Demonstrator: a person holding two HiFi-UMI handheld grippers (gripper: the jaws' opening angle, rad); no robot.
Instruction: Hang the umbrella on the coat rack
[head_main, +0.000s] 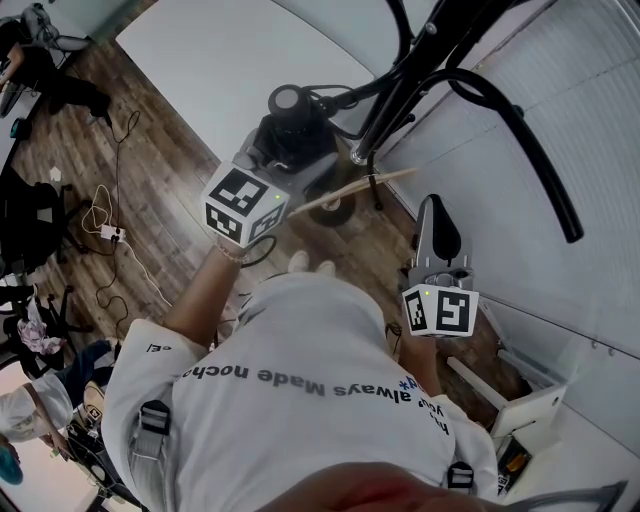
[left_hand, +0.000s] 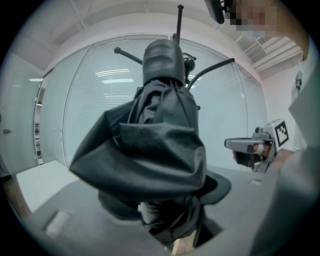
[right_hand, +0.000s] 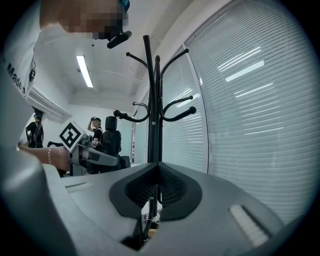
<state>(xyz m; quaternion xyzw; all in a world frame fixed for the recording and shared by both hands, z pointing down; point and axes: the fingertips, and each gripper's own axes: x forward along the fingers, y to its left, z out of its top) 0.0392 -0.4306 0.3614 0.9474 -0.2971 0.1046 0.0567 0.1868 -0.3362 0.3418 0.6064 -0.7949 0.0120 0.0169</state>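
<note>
A black folded umbrella (head_main: 292, 128) stands upright in my left gripper (head_main: 285, 165), whose jaws are closed around its lower fabric. In the left gripper view the umbrella (left_hand: 160, 145) fills the middle, with a bit of pale wood at the bottom between the jaws. The black coat rack (head_main: 400, 90) rises just right of it, its curved hooks (head_main: 520, 120) reaching over the blinds. The rack's arms (left_hand: 215, 67) show behind the umbrella. My right gripper (head_main: 437, 215) hangs apart to the right, jaws together and empty, facing the rack pole (right_hand: 152, 100).
A glass wall with blinds (head_main: 570, 80) runs behind the rack. Cables (head_main: 110, 230) trail over the wooden floor at the left, next to a white tabletop (head_main: 220, 50). A white shelf unit (head_main: 520, 410) stands at the lower right. Other people (right_hand: 95, 127) are in the background.
</note>
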